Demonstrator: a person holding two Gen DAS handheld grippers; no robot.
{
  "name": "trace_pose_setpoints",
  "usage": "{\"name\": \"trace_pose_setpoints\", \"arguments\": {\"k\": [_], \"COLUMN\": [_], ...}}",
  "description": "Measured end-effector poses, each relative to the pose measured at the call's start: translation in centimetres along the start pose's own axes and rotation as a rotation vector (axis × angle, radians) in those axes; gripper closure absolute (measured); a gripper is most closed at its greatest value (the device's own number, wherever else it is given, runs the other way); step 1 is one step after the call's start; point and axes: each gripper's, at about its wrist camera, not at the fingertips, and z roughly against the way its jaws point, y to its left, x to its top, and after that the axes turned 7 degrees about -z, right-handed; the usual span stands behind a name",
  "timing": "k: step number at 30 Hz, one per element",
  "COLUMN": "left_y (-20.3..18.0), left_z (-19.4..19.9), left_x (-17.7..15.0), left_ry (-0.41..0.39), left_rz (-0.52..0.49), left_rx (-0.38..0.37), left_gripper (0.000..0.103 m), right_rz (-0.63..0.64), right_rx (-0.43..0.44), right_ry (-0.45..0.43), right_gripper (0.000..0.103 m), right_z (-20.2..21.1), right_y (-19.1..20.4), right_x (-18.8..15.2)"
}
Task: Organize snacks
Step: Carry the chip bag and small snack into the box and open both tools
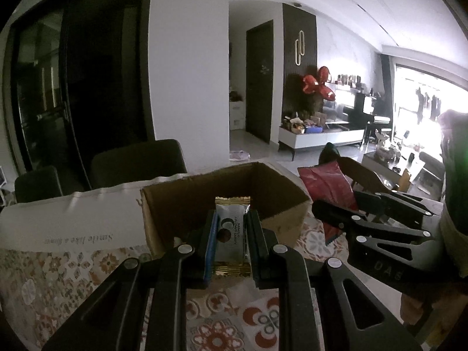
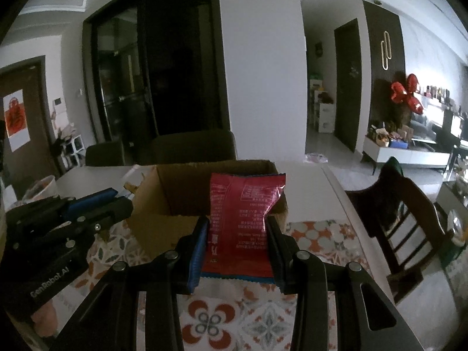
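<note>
Snack bar (image 1: 232,231) | left hand-held gripper (image 1: 231,239) clamped, tilted down | box (image 1: 280,222) ahead

A lived-in home: a dining table (image 2: 327,187) with a patterned cloth (image 2: 321,234) lies under the fingers, wooden chairs (image 2: 409,204) beside it, and beyond them a living room with a TV cabinet (image 1: 321,137) and red balloons (image 1: 318,83).

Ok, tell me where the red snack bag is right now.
The red snack bag is clamped in the right tongs, held in front of the open cardboard box, beside the left tongs holding a silver wafer bar.
</note>
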Motion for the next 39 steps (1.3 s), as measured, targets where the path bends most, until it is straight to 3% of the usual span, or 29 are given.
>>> {"name": "trace_pose_setpoints", "arguments": {"k": [13, 21, 22, 25, 27, 29, 33, 36, 39], "left_y": [2.7, 4.2, 4.2, 4.4, 4.3, 4.3, 4.1, 3.9, 3.3], "left_z": [-6.1, -9.3, -9.6, -9.8, -9.6, -9.1, -7.6, -5.9, -4.1], "left_x": [2.6, 2.8, 2.8, 2.7, 2.4, 2.2, 1.6, 1.2, 0.6], "left_ry": [0.059, 0.114, 0.116, 0.120, 0.118, 0.118, 0.111, 0.091, 0.088], "left_rz": [0.037, 0.064, 0.058, 0.056, 0.053, 0.047, 0.038, 0.036, 0.026], "left_rx": [0.036, 0.036, 0.040, 0.058, 0.068, 0.085, 0.111, 0.135, 0.153], "left_gripper": [0.082, 0.082, 0.080, 0.060, 0.057, 0.053, 0.048, 0.040, 0.038], "right_rz": [0.028, 0.033, 0.030, 0.032, 0.043, 0.048, 0.044, 0.035, 0.018], "right_rx": [0.018, 0.019, 0.021, 0.020, 0.006, -0.004, -0.024, -0.058, -0.069], "right_ry": [0.062, 0.109, 0.121, 0.140, 0.152, 0.164, 0.143, 0.130, 0.098], "right_gripper": [0.064, 0.063, 0.063, 0.063, 0.062, 0.046, 0.040, 0.023, 0.019], "right_z": [-6.7, -10.1, -10.5, -11.4, -11.7, -11.9, -10.9, -9.7, -7.9], "right_y": [0.0, -0.1, -0.2, -0.3, -0.3, -0.3, -0.3, -0.3, -0.3], "right_x": [3.8, 4.3, 4.2, 3.9, 3.7, 3.4, 3.2, 2.9, 2.6]}}
